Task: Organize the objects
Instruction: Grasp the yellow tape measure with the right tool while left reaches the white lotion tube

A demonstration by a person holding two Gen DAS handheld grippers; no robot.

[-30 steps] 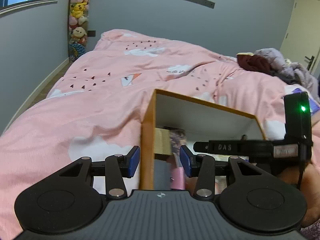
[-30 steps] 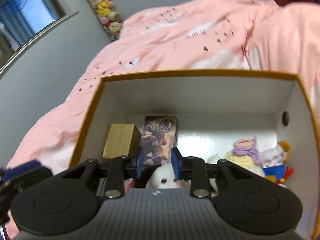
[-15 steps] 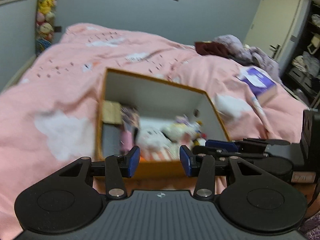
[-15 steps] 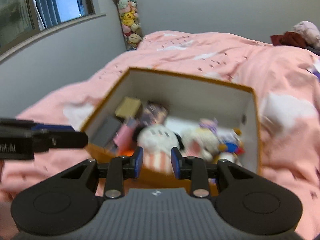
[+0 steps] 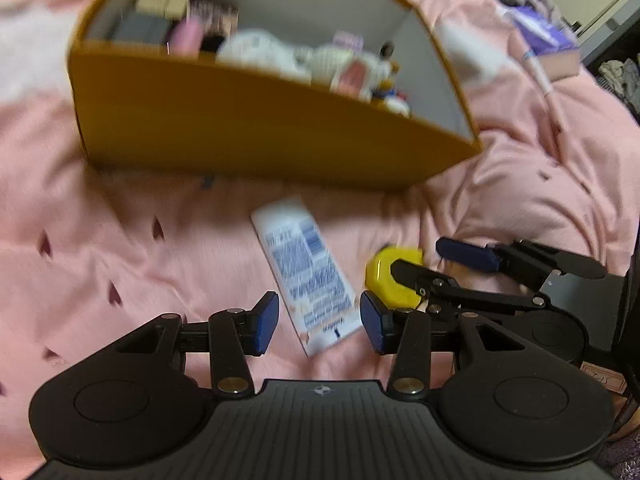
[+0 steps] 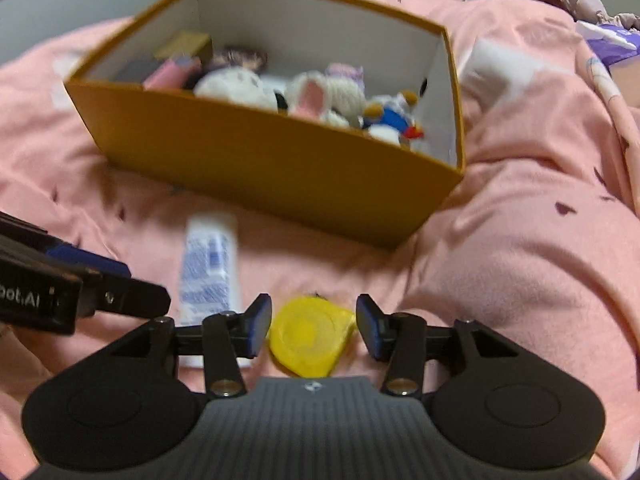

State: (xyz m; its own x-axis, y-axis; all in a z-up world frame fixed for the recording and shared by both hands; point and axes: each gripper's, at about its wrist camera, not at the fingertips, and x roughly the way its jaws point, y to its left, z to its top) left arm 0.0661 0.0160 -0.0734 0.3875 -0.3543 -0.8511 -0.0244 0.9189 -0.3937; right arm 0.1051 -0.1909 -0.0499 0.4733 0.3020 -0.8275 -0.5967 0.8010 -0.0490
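A white tube (image 5: 308,276) with blue print lies flat on the pink duvet in front of the orange box (image 5: 256,128). Its near end lies between the fingers of my left gripper (image 5: 319,324), which is open and not touching it. Beside the tube lies a round yellow object (image 6: 310,334). My right gripper (image 6: 314,330) hangs low over it, jaws opening, with the object between the pads and a gap on each side. In the left wrist view the right gripper (image 5: 432,262) straddles the yellow object (image 5: 386,280). The left gripper (image 6: 144,286) shows at the left of the right wrist view.
The orange box (image 6: 260,148) holds several plush toys (image 6: 320,100) and small packs at its left end. A purple pack (image 5: 548,36) lies on the duvet at the far right. The duvet bulges in folds (image 6: 520,260) to the right of the box.
Both grippers came back from over the box and sank toward the duvet in front of it. The tube and yellow object came into view. The right jaws spread wider.
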